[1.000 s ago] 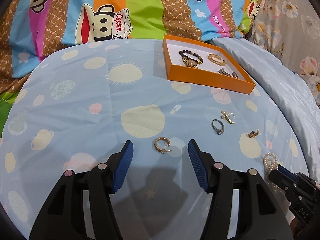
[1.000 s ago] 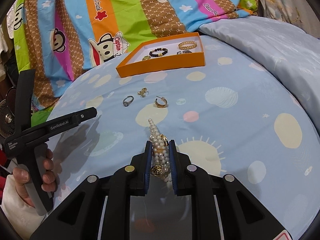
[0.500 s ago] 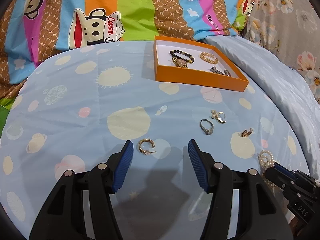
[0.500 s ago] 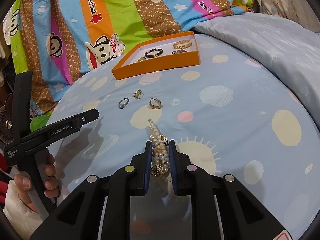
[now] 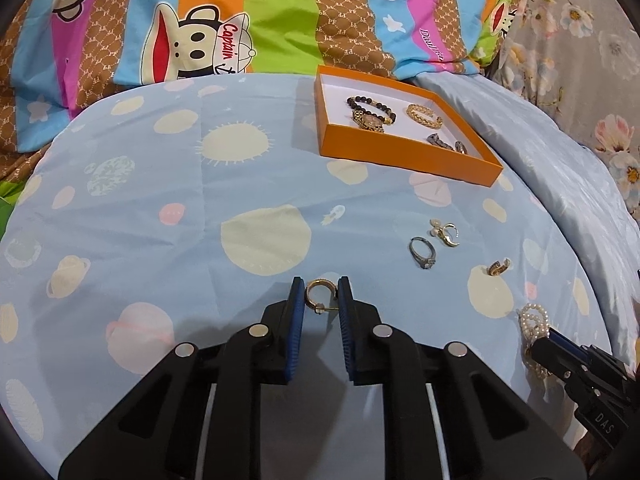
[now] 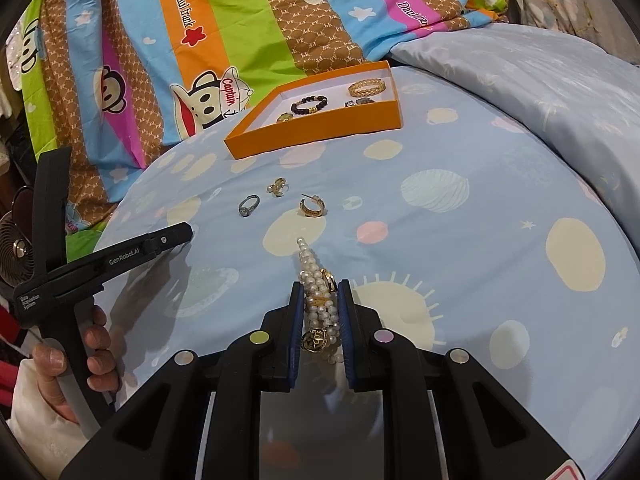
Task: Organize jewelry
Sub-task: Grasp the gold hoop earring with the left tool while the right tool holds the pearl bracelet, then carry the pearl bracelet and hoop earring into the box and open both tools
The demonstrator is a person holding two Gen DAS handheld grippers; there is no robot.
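My left gripper [image 5: 319, 294] is shut on a gold hoop earring [image 5: 317, 295] at the blue bedspread. My right gripper [image 6: 319, 300] is shut on a pearl bracelet [image 6: 318, 296] with a gold charm, held over the bedspread; it also shows in the left wrist view [image 5: 532, 320]. An orange box [image 5: 400, 156] at the back holds a dark bead bracelet [image 5: 370, 106], a gold chain bracelet [image 5: 424, 115] and small pieces. A silver ring [image 5: 423, 253], a pearl-and-gold earring [image 5: 444, 234] and a second gold hoop [image 5: 498, 267] lie loose on the bedspread.
A striped cartoon-monkey quilt [image 5: 240, 20] rises behind the box. A pale blue duvet [image 6: 540, 80] lies at the right. In the right wrist view the left gripper's black handle [image 6: 104, 260] and the hand holding it are at the left.
My left gripper has closed from wide open onto the gold hoop earring. My right gripper still holds the pearl bracelet.
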